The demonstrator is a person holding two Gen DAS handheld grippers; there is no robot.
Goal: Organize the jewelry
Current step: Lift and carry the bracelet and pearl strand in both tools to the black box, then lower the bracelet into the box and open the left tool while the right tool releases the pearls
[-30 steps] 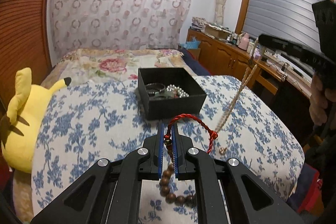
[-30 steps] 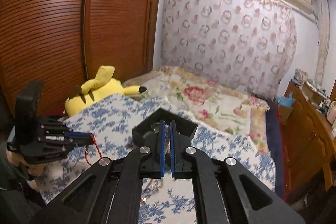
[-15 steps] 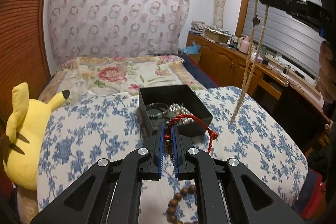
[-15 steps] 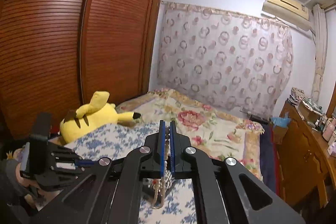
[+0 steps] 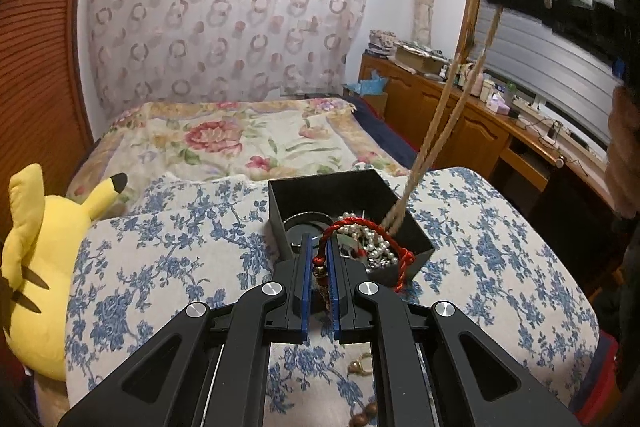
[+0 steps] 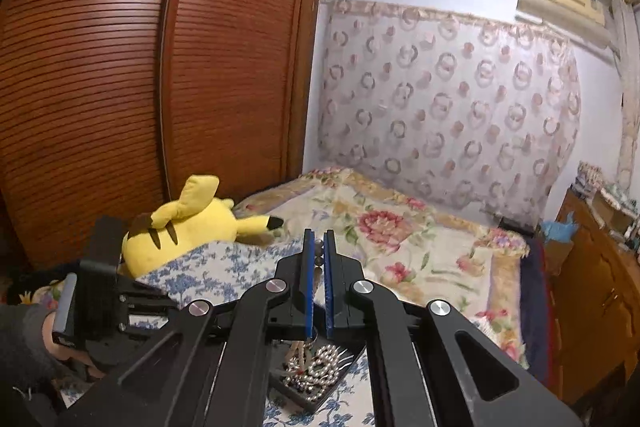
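my left hand-held gripper (image 5: 319, 259) pinches red cord bracelet (image 5: 362, 227) over black box (image 5: 416, 241): light, limp, best held by its knot | my right hand-held gripper (image 6: 319, 259) pinches long beige necklace (image 5: 448, 107), dangling into the box: slippery, swings | pearls (image 6: 324, 367) inside: smooth, round

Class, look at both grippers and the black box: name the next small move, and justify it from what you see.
Probably lower the right gripper, then open it. It is shut on a long beige beaded necklace whose lower end already dips into the open black jewelry box of pearls. The left gripper, shut on a red cord bracelet, hangs above the box's near edge.
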